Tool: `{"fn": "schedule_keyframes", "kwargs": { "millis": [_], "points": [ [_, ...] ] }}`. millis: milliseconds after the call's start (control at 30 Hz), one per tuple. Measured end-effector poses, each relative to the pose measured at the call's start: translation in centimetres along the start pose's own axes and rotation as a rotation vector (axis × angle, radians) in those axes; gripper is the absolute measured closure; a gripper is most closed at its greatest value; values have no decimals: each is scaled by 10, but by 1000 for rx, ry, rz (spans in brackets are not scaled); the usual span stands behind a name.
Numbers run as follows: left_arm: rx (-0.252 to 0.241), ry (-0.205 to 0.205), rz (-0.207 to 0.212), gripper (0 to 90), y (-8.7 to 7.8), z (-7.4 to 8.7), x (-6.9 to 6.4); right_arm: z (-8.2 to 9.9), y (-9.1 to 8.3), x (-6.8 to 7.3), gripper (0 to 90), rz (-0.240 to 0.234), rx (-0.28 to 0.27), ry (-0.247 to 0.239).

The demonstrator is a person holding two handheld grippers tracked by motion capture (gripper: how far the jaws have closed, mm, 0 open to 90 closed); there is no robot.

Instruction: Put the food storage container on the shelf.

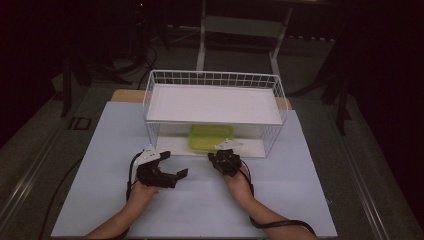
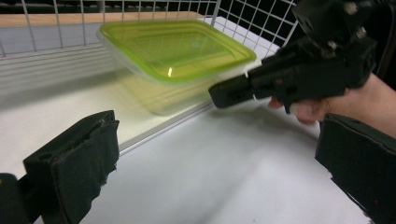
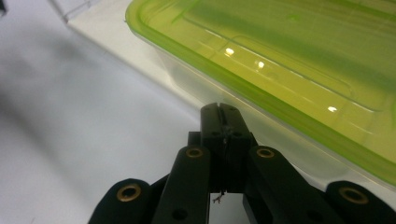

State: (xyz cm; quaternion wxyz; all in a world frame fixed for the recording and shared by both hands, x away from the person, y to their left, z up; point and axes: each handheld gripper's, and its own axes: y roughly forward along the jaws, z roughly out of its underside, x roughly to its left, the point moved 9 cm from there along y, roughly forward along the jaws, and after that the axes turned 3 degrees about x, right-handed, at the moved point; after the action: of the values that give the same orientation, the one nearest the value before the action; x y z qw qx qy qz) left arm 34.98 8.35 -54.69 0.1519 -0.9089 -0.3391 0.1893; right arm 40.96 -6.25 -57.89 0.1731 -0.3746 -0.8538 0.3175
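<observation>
A clear plastic container with a green lid [image 1: 211,137] [image 2: 173,51] [image 3: 280,60] sits on the lower level of a white wire rack [image 1: 149,100], near its open front. My right gripper [image 1: 220,157] [image 3: 222,112] is shut with nothing between its jaws. Its tip points at the container's near side wall, very close to it; I cannot tell whether it touches. In the left gripper view this right gripper [image 2: 224,93] reaches in from the right, held by a hand. My left gripper [image 1: 175,164] [image 2: 215,177] stands wide open over the table, in front of the rack and left of the container, holding nothing.
A white board [image 1: 215,102] forms the rack's upper shelf above the container. The rack stands at the back of a pale sheet [image 1: 200,205] that covers the table. Wire mesh walls [image 2: 252,18] close the rack's sides and back. Dark floor and table legs lie beyond.
</observation>
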Motion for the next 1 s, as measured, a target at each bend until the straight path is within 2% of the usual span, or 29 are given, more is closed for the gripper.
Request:
{"fn": "schedule_keyframes", "kwargs": {
  "millis": [200,233,533,633,867,933,1000],
  "points": [
    [1,-3,4,2,1,1,0,-11,7,-8,896,14,-18,-11],
    [-3,-4,8,2,1,1,0,-14,11,-13,896,16,-21,14],
    [4,-6,8,2,2,2,0,-24,18,-33,894,68,-41,29],
    [0,-4,5,2,2,1,0,-24,19,-37,896,73,-35,59],
    [4,-3,11,2,2,2,0,-25,18,-34,865,65,-48,44],
    [0,-5,17,2,2,1,-1,-24,17,-31,861,71,-48,12],
    [-5,-1,20,2,2,0,-1,-23,15,-28,847,65,-52,5]
  ]
}}
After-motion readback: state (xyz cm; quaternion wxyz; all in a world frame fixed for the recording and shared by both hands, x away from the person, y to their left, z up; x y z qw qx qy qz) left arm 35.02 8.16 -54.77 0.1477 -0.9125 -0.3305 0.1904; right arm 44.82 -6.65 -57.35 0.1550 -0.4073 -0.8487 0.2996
